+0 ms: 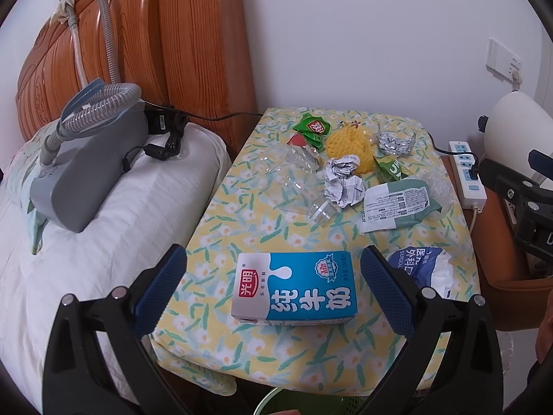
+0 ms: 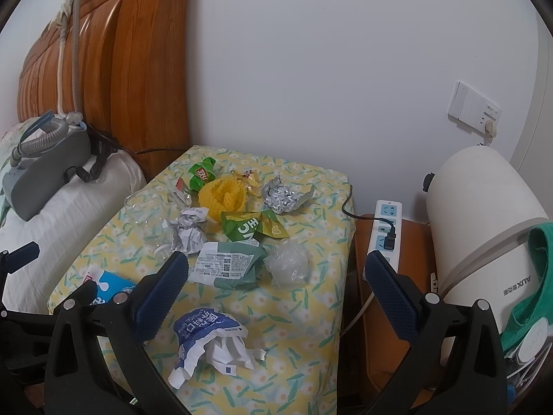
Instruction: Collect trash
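Note:
A blue and white milk carton (image 1: 293, 287) lies flat near the front of the flowered table top (image 1: 242, 186). My left gripper (image 1: 273, 256) hovers open just before it, one finger on each side. Right of the carton lies a torn blue mask wrapper (image 1: 421, 266), which sits below my open, empty right gripper (image 2: 276, 259) as wrapper (image 2: 207, 339). Further back lie crumpled paper (image 2: 188, 231), a green-white packet (image 2: 230, 263), a clear plastic wad (image 2: 288, 263), yellow foam netting (image 2: 224, 197), foil (image 2: 281, 197), green wrappers (image 2: 202, 173) and a clear cup (image 2: 148, 218).
A green bin rim (image 1: 311, 401) shows below the table's front edge. Left is a bed with a grey hose machine (image 1: 93, 159) on a pillow against a wooden headboard. Right, a power strip (image 2: 383, 231) lies on a brown stool beside a white appliance (image 2: 484, 218).

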A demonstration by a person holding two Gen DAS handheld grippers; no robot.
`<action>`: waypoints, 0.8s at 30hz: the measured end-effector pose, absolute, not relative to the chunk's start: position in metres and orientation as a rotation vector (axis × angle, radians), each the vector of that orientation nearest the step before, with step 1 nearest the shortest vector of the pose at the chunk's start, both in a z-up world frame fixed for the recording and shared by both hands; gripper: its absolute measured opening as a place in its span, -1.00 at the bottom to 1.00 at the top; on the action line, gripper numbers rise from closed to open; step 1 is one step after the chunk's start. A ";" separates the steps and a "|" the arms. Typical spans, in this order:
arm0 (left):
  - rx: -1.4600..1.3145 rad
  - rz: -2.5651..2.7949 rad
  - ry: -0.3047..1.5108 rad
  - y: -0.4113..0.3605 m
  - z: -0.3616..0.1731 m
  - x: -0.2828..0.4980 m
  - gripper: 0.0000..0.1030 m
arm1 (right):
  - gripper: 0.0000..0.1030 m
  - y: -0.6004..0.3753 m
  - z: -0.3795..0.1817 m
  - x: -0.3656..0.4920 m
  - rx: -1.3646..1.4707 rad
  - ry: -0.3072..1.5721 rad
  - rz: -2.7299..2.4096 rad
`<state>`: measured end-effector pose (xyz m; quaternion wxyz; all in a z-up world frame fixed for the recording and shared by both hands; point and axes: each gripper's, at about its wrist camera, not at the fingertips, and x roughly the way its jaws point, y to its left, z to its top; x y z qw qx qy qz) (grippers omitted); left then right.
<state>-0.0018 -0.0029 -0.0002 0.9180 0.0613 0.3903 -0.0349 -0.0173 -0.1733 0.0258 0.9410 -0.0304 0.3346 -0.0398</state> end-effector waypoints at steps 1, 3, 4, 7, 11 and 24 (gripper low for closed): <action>0.126 -0.071 0.802 -0.003 0.000 -0.002 0.88 | 0.96 -0.173 0.026 -0.017 -0.063 0.683 -0.081; 0.126 -0.071 0.802 -0.003 0.000 -0.002 0.88 | 0.96 -0.173 0.026 -0.017 -0.064 0.685 -0.082; 0.126 -0.071 0.802 -0.003 0.000 -0.002 0.88 | 0.96 -0.173 0.026 -0.017 -0.065 0.685 -0.082; 0.127 -0.071 0.802 -0.003 0.000 -0.002 0.88 | 0.96 -0.173 0.026 -0.017 -0.065 0.686 -0.083; 0.132 -0.069 0.803 0.000 0.001 -0.001 0.88 | 0.96 -0.173 0.025 -0.016 -0.066 0.684 -0.082; 0.131 -0.067 0.803 0.001 -0.001 -0.001 0.88 | 0.96 -0.173 0.025 -0.017 -0.066 0.687 -0.083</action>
